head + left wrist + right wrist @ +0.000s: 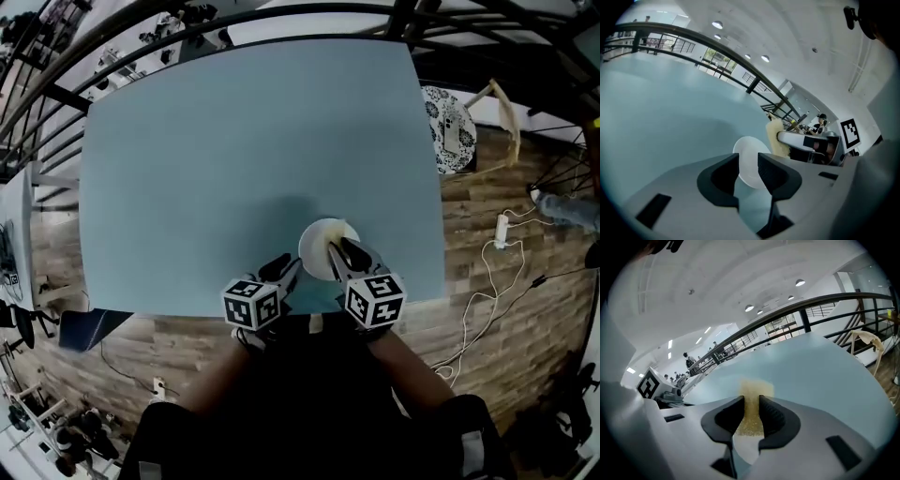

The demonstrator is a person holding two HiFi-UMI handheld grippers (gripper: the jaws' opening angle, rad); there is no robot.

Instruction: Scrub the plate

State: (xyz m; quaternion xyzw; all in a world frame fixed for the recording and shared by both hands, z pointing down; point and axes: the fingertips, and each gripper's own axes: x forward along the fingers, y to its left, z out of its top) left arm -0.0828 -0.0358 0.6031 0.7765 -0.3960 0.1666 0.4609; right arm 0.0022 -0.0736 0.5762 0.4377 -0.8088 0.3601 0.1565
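Plate (pixel 317 246), white, is at the near edge of the pale blue table (pixel 234 141). The left gripper (pixel 748 169) is clamped on its rim. The right gripper (pixel 751 414) pinches a yellow sponge (pixel 751 394) over the plate's right side.
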